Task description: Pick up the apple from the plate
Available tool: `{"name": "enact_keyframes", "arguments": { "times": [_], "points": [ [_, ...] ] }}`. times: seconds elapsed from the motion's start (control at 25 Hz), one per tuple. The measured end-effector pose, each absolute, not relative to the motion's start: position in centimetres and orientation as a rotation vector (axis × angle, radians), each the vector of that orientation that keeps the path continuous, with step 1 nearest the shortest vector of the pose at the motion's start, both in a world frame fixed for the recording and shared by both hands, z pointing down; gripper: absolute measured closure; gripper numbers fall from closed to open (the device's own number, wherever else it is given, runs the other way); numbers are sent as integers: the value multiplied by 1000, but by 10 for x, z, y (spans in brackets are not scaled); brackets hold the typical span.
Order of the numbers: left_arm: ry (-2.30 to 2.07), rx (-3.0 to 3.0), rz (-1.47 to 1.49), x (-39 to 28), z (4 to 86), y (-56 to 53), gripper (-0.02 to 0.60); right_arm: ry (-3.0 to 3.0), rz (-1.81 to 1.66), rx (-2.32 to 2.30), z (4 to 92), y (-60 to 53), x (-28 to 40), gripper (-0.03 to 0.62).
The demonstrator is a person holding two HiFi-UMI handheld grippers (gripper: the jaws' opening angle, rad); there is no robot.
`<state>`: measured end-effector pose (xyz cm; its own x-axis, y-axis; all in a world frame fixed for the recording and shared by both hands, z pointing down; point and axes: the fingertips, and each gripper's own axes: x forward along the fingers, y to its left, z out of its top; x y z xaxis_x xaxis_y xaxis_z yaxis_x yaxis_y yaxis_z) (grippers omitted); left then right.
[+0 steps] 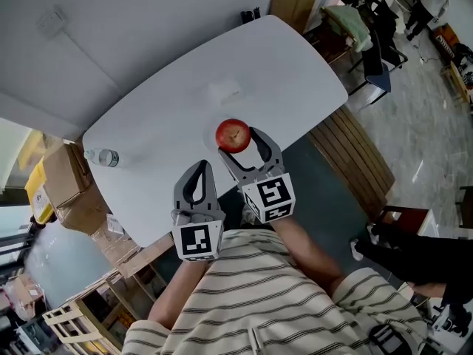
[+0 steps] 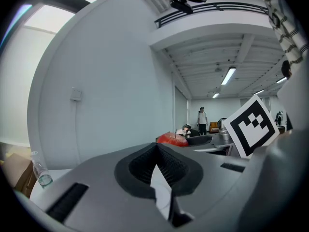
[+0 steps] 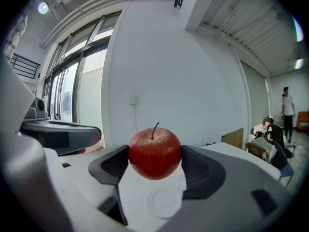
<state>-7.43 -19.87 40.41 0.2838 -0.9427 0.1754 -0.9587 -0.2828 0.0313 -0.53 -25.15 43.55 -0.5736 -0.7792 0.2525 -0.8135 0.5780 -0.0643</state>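
Apple [image 3: 154,152] upright, stem up, clamped in right gripper [image 3: 155,166], clear of plate [image 3: 164,203]

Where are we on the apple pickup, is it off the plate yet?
Done: the right gripper has its fingers shut on the apple, which is raised clear of the white plate below. In hand: holding it up. Left: apparently nothing; the left gripper is shut and empty.
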Motion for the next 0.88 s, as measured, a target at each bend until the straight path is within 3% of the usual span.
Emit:
{"name": "enact_keyframes", "arguments": {
  "times": [0.88],
  "points": [
    [-1791,2444,111,-75,388,-198,577,-2639,212,1363,397,-231,-4,244]
  ]
}}
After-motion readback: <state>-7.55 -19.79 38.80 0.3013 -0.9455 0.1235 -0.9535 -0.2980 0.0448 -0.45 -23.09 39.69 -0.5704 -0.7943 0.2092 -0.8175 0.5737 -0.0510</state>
